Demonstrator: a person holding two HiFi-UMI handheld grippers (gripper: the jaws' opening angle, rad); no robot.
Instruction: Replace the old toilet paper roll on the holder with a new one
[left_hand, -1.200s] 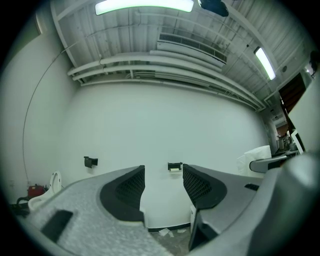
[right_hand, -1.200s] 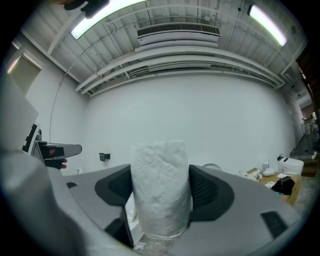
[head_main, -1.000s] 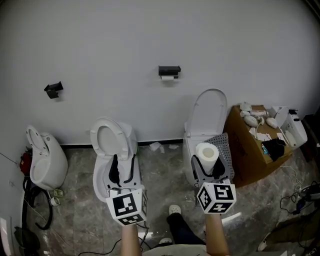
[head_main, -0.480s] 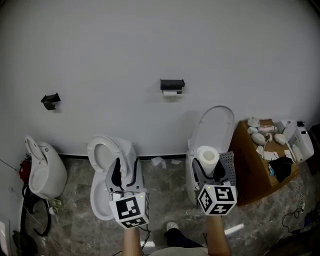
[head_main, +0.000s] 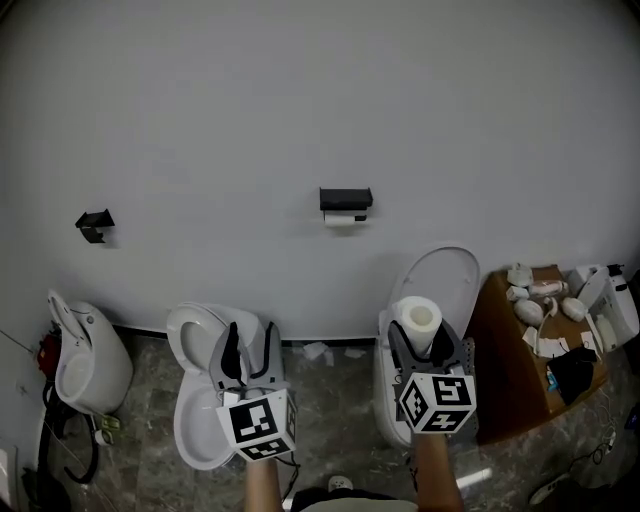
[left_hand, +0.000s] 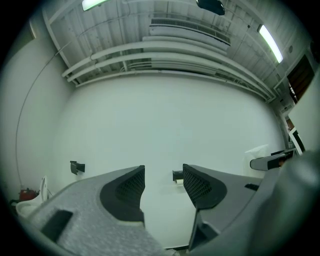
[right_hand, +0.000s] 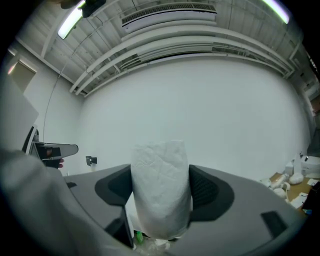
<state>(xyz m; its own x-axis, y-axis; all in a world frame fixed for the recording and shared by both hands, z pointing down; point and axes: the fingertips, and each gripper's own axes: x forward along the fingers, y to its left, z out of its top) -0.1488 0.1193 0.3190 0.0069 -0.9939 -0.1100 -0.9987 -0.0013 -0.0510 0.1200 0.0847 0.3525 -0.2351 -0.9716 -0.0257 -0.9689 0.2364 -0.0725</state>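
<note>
Right claw (head_main: 420, 328) before white wall (head_main: 300, 100)

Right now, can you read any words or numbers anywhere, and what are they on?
No words or numbers can be read anywhere.
Left black-and-white marker cube and right black-and-white marker cube: square patterns only, no letters.
Small white items in the brown cardboard box: any print is too small to read.
</note>
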